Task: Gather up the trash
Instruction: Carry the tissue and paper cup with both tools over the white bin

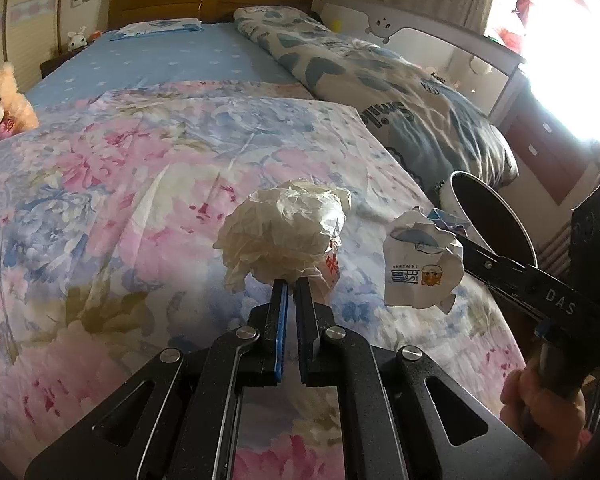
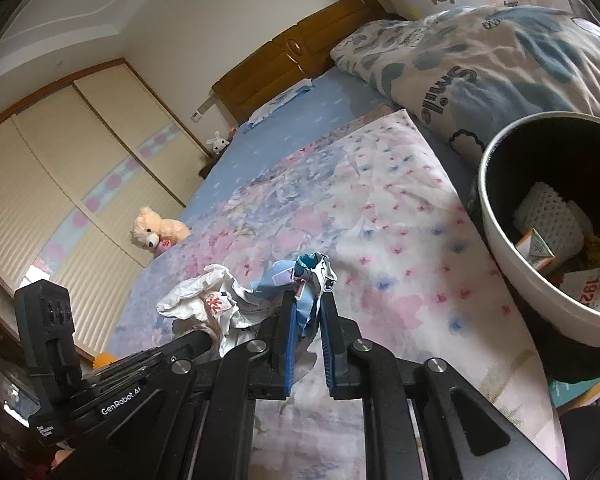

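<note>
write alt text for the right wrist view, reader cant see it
The right gripper is shut on a crumpled blue and white wrapper held above a floral bedspread, with the left gripper holding a crumpled white paper beside it. A trash bin with scraps inside sits at the right edge.

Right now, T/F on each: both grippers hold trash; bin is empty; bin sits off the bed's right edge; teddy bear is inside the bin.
1. Both grippers hold trash. True: left gripper pinches a white crumpled wad; right gripper grips a printed crumpled paper.
2. The bin is empty. False: it already holds packaging.
3. The bin sits off the bed's right edge. True.
4. The teddy bear is inside the bin. False: it sits at the bed's left side.
</note>
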